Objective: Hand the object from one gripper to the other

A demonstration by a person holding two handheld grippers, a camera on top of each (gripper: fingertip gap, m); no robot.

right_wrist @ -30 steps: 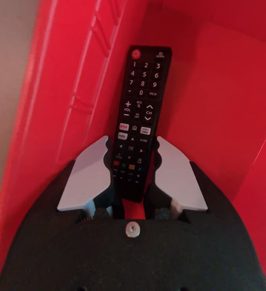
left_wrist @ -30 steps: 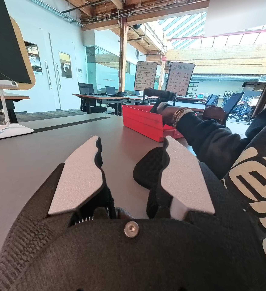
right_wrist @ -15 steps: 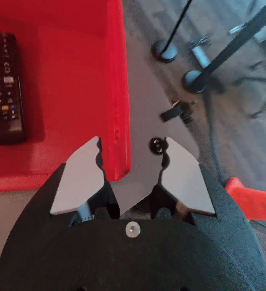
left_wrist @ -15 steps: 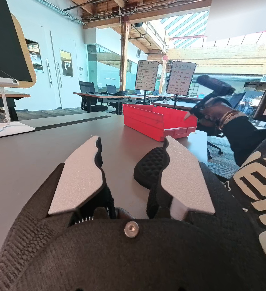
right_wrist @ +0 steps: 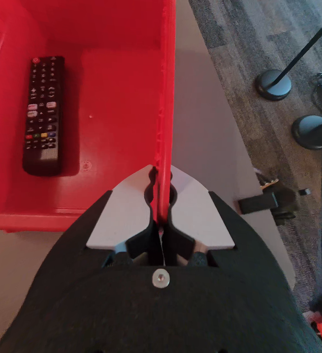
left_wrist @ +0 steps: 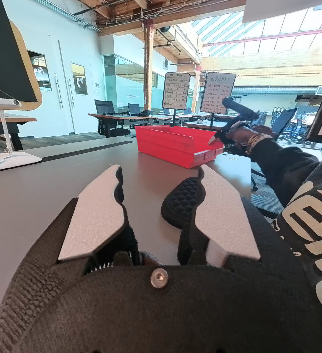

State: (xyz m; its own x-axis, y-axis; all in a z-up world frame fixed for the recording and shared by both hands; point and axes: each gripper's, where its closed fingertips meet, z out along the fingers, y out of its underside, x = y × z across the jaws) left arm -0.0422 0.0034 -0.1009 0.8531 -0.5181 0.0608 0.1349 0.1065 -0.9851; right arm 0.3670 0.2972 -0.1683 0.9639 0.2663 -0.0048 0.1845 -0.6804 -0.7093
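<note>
Lying flat, remote (right_wrist: 41,116) inside red bin (right_wrist: 122,57)

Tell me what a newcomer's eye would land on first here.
The red bin on the grey table stands out most. The right gripper is shut on the bin's side wall, near its front corner. A black remote lies flat inside by the opposite wall, while the left gripper waits open and empty above the table.
</note>
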